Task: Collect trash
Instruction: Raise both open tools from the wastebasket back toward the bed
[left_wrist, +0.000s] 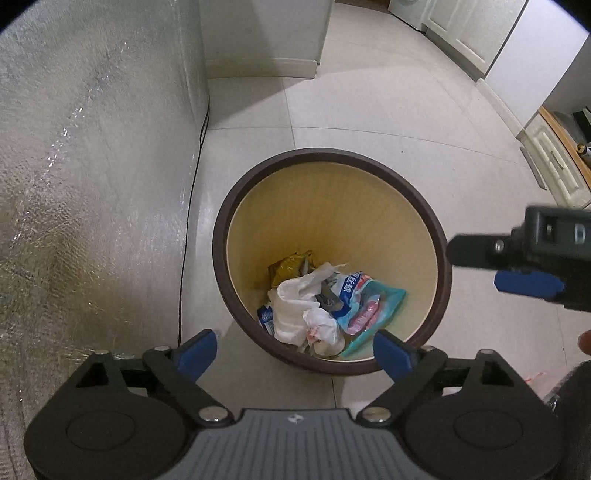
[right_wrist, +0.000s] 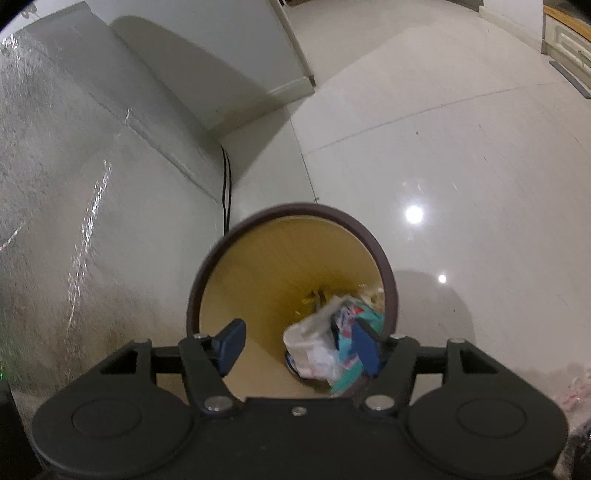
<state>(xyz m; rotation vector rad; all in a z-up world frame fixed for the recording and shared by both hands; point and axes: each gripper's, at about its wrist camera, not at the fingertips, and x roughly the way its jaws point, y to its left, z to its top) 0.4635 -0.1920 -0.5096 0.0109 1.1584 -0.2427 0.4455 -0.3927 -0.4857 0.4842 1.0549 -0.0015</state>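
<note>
So both tongs were hanging over the bin (left_wrist: 441, 236) at this point, angled down into it. It was a round bin with a dark brown rim and a yellowish inside, standing on the pale tiled floor (left_wrist: 369, 110) just beside a wall covered in shiny silver foil (left_wrist: 74, 184). A black cable (left_wrist: 192, 192) ran down along the foot of that wall.

The left tongs (left_wrist: 295, 349) were spread wide, blue pads well apart, nothing between them, sitting right above the near edge of the rim. The right tongs (right_wrist: 299, 345) were also spread, a bit less wide, and empty too. From the left view you could see them coming in from the right over the rim.

The trash was all down at the bottom of the bin: a crumpled white plastic bag (left_wrist: 295, 306), a teal and pink wrapper (left_wrist: 369, 306) with some print on it lying against the right side, a gold-coloured wrapper (left_wrist: 288, 267) behind those, and a small blue and white packet (left_wrist: 265, 316) tucked at the left. It was piled loosely, the pieces touching each other.

White cabinets (left_wrist: 461, 33) stood further back across the floor.
</note>
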